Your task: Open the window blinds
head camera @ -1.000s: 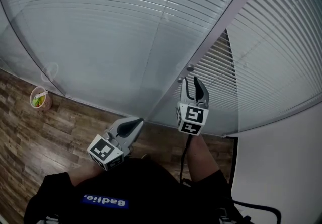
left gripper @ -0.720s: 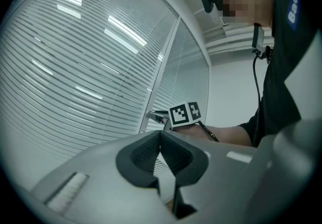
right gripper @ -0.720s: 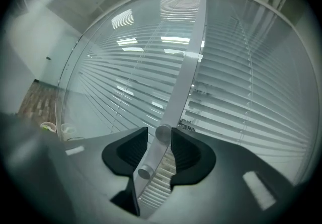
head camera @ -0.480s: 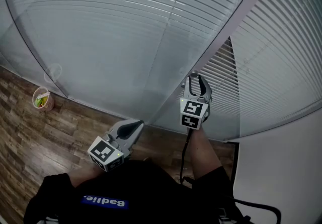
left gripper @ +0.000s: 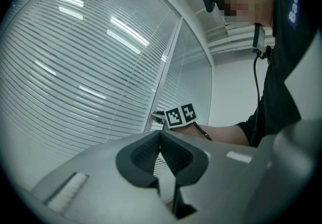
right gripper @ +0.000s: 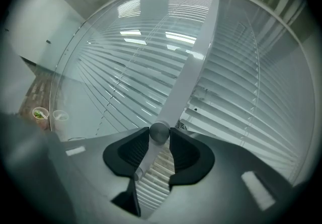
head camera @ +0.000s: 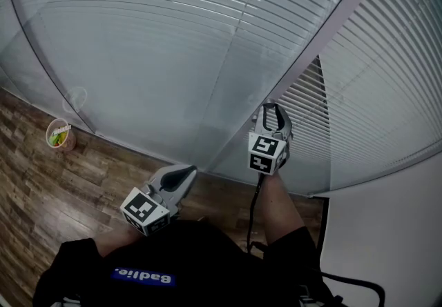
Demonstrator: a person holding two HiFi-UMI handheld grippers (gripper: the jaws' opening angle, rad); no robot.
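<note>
Right gripper, jaws just closing, pinches the round knob on the frame between panes, likely to turn it and tilt the blinds behind the glass, while left gripper hangs low, shut and empty

Ahead: passage is barred by the window blinds and frame post.
Floor: left open, one cup aside.

The knob sits on the mullion dividing the blinds (between the right gripper's jaws); a cup stands on the floor, far left.
</note>
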